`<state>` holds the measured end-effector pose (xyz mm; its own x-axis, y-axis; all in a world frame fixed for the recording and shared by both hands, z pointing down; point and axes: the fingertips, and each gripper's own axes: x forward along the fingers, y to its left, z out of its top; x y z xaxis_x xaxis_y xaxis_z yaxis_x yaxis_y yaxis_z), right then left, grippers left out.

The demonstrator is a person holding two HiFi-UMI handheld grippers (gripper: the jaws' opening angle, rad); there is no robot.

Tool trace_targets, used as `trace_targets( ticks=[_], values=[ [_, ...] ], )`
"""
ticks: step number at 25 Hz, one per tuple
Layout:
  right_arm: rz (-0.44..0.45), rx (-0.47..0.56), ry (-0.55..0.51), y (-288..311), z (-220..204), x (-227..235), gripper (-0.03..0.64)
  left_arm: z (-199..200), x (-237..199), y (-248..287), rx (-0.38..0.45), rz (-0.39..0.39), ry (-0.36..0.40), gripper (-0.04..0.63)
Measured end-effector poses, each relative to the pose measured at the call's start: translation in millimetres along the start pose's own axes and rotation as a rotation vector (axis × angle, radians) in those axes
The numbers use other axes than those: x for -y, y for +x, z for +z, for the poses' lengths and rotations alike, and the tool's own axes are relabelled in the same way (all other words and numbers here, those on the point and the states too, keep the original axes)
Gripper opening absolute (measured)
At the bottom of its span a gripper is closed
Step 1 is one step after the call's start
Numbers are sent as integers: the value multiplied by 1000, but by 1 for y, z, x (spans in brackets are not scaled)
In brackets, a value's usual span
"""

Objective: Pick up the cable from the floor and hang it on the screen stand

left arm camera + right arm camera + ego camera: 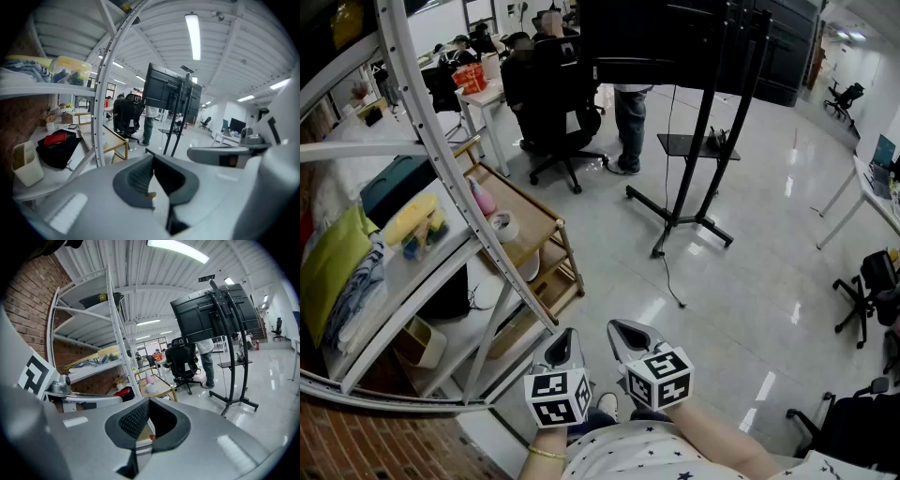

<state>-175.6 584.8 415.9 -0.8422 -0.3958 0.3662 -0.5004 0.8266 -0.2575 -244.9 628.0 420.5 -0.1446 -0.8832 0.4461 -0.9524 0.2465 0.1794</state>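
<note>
Left gripper (pixel 565 342) and right gripper (pixel 627 333) are closed, empty, well short of the screen stand (pixel 697 169); approach it, opening one. The cable (pixel 673 289) seemingly trails by its base; pinch there.

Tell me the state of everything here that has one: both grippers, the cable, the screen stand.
left gripper: shut, nothing between its fingers
right gripper: shut, nothing between its fingers
cable: lower end trailing on the floor, not yet picked up
screen stand: upright, screen mounted
</note>
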Motion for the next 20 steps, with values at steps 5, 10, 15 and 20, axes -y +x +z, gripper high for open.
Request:
trace_targets(
  ticks=[5,10,15,20],
  values=[
    [-49,0,13,11,4,17,-2,11,0,24,-4,-41,16,8],
    [-128,10,59,7,5,44,-2,16,16,46,-11,-105,34,8],
    [-198,-6,115,-5,-7,81,-2,6,42,75,-62,-161,62,8],
    [-211,-9,136,5,1,131,-2,17,65,122,-80,-173,76,8]
  ],
)
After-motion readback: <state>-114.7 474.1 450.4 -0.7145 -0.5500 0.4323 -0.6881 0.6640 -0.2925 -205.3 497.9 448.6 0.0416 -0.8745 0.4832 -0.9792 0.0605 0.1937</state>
